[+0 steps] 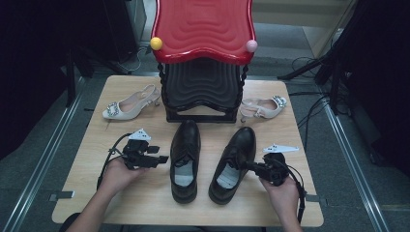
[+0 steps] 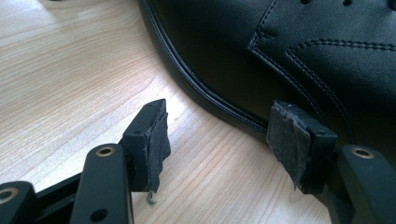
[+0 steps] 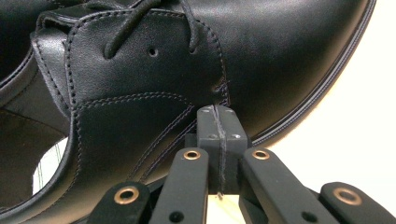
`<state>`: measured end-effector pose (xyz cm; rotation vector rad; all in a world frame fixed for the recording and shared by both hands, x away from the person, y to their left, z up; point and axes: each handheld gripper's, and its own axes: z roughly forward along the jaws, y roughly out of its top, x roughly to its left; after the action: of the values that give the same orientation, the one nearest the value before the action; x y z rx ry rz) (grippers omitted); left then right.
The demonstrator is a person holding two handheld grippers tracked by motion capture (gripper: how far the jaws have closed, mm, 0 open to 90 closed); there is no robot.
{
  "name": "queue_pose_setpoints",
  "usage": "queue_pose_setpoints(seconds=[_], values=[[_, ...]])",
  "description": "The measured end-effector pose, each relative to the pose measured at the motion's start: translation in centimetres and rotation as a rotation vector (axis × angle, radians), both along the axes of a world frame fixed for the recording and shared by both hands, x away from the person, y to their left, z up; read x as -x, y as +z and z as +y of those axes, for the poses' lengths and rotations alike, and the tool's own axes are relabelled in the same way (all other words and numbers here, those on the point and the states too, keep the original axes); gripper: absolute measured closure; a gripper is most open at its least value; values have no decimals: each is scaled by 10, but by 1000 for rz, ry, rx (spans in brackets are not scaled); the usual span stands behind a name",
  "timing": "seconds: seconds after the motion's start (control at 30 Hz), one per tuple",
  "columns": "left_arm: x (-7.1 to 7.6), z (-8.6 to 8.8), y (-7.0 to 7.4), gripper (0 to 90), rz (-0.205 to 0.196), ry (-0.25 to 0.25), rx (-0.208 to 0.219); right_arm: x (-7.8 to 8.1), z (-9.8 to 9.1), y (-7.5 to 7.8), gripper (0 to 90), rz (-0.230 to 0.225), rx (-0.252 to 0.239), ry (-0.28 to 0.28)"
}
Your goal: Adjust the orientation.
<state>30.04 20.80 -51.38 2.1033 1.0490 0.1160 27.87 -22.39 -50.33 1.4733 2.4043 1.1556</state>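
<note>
Two black leather lace-up shoes stand side by side mid-table, the left shoe and the right shoe, toes pointing away. My left gripper lies low on the table, just left of the left shoe. In the left gripper view it is open, one pad over bare wood and the other pad at the sole edge of that shoe. My right gripper is shut with nothing between its jaws. Its tip rests against the stitched outer side of the right shoe.
A shoe rack with a red top shelf and a black lower shelf stands at the table's back. A beige slingback heel lies to its left and another to its right. The wooden table has free room near the front.
</note>
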Motion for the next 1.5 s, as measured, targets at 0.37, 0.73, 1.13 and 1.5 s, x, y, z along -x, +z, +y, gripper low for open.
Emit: queue_pose_setpoints(seconds=[0.37, 0.73, 1.13, 1.5], values=[[8, -1, 1, 385, -17, -8, 7, -11, 5, 0, 900, -7, -33, 17], [14, 1, -1, 376, -12, -9, 8, -21, 27, 0, 900, -25, -11, 63], [16, -6, -4, 385, -6, -28, -5, -29, 39, 1, 900, -23, -19, 93], [14, -3, -6, 388, 4, -10, 1, -57, 24, -13, 900, 30, 13, -9]])
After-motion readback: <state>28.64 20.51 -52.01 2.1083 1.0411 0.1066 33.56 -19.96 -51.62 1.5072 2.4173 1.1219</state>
